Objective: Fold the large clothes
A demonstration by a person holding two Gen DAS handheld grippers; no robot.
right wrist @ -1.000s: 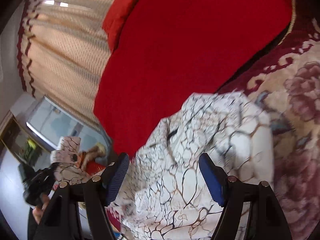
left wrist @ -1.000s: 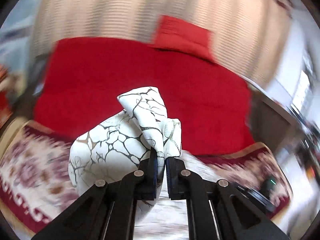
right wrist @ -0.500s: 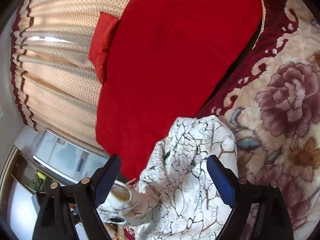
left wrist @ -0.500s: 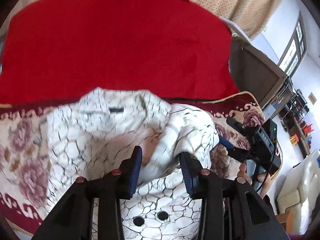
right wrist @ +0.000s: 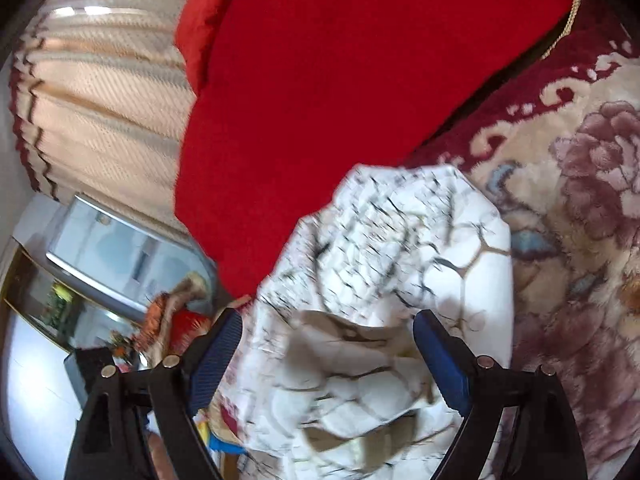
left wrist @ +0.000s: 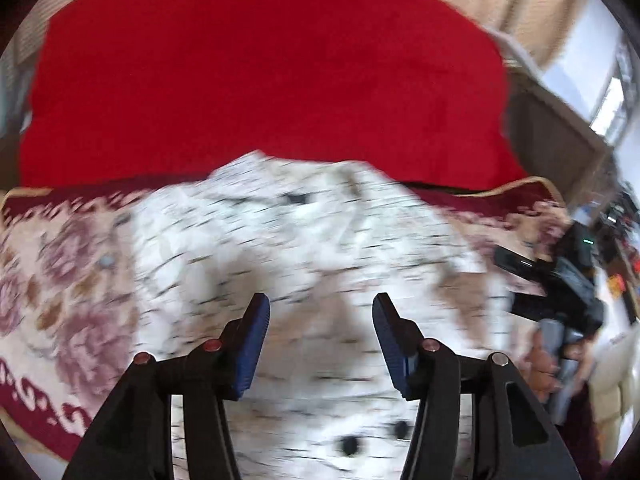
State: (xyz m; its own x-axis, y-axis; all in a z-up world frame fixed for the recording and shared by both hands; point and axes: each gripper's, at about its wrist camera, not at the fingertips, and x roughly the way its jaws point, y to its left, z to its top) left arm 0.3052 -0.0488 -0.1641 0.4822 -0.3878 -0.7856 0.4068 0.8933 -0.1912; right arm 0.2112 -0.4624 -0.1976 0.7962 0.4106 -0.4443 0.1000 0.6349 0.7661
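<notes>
A white garment with a black and gold crackle print (left wrist: 304, 248) lies spread on a floral rug (left wrist: 68, 280), blurred by motion in the left wrist view. My left gripper (left wrist: 320, 320) is open and empty just above it. In the right wrist view the same garment (right wrist: 400, 280) lies bunched on the rug (right wrist: 580, 220). My right gripper (right wrist: 328, 344) is open wide over the garment, holding nothing. The right gripper also shows in the left wrist view (left wrist: 560, 292) at the right edge.
A red blanket (left wrist: 260, 80) covers the area beyond the rug, with a red pillow (right wrist: 200, 28) and beige curtains (right wrist: 100, 100) behind. A glass cabinet (right wrist: 104, 256) and furniture stand to the side.
My left gripper let go of the garment and opened wider. The garment dropped and now lies spread on the rug. Both views shifted with fast motion.
</notes>
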